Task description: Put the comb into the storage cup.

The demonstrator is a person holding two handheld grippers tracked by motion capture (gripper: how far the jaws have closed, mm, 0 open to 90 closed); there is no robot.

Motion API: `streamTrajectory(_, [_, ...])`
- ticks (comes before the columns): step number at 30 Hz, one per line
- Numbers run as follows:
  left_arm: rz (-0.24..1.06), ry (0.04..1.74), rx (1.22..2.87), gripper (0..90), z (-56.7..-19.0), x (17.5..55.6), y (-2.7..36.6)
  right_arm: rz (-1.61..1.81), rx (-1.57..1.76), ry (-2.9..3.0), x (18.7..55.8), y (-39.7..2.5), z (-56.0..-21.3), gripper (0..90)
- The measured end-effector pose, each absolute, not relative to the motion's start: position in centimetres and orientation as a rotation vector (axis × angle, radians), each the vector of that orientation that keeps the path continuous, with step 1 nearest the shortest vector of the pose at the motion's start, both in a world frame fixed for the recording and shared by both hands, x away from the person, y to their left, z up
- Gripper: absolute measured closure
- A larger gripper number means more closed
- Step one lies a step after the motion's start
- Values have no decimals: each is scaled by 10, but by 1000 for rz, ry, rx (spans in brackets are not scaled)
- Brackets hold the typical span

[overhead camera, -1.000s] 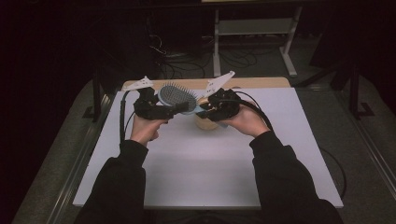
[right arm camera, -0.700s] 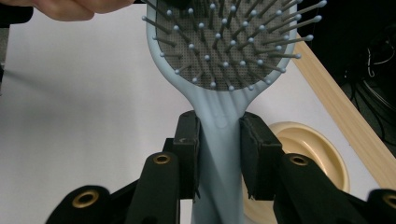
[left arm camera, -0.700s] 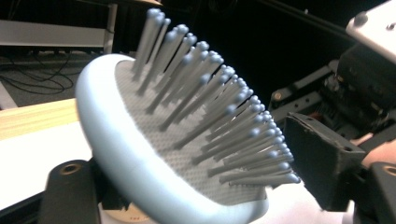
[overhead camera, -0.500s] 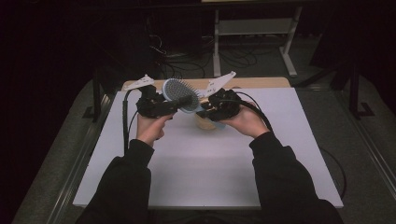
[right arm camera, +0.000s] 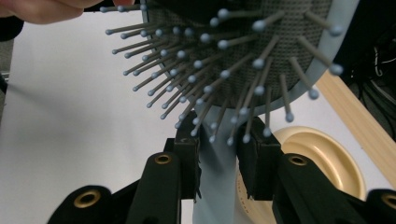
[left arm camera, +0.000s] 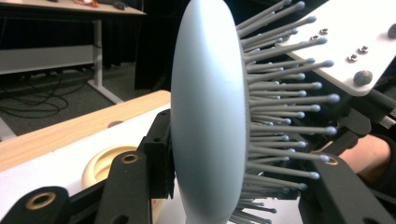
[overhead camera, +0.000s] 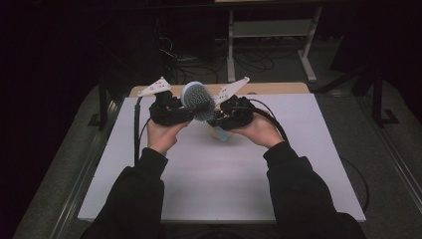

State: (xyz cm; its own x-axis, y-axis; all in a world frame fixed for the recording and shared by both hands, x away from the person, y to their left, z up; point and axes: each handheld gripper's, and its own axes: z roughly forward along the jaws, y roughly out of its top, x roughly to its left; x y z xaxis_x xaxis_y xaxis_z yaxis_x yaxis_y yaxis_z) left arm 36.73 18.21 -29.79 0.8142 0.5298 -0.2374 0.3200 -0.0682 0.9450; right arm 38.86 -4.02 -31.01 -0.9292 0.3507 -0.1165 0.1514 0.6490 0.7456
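Your high view hides most of the cream ring (overhead camera: 221, 133) under the hairbrush (overhead camera: 198, 101). Your right hand-held gripper (right arm camera: 218, 158) has its jaws clamped on the brush handle, above the surface (overhead camera: 214, 184). Your left hand-held gripper (left arm camera: 205, 186) nearly closes across the brush head; whether it grips, I cannot tell.

**A dim lab or workshop set up for recording**

The room looked like a lab or test workshop, not a home. A white work table (overhead camera: 278, 189) with a bare wooden strip (overhead camera: 278, 88) along its far edge stood on a grey floor, lit from above while everything around it lay in darkness. Behind it, loose black cables (overhead camera: 199, 64) sprawled over the floor beside the pale metal frame of another bench (overhead camera: 271, 30). The person's hands held black instrumented devices trailing cables, each topped with a white marker plate (overhead camera: 155, 87).
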Motion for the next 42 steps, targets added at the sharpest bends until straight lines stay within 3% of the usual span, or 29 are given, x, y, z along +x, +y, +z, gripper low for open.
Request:
streamTrajectory(7, [214,664,1679,530,-296,366,184,1170,466,2648,393,-45,-310,582])
streamTrajectory(19, [234,648,1672,530,-287,366,187,1329,644,2597,400,-80,-311,122])
streamTrajectory(21, [237,650,1664,530,-286,367,188,1344,672,2567,399,-87,-311,104])
streamTrajectory(23, [235,650,1657,529,-285,368,189,1351,690,2549,398,-95,-312,0])
streamTrajectory(42, [252,621,1648,529,-269,375,187,1391,827,2463,390,-155,-331,0])
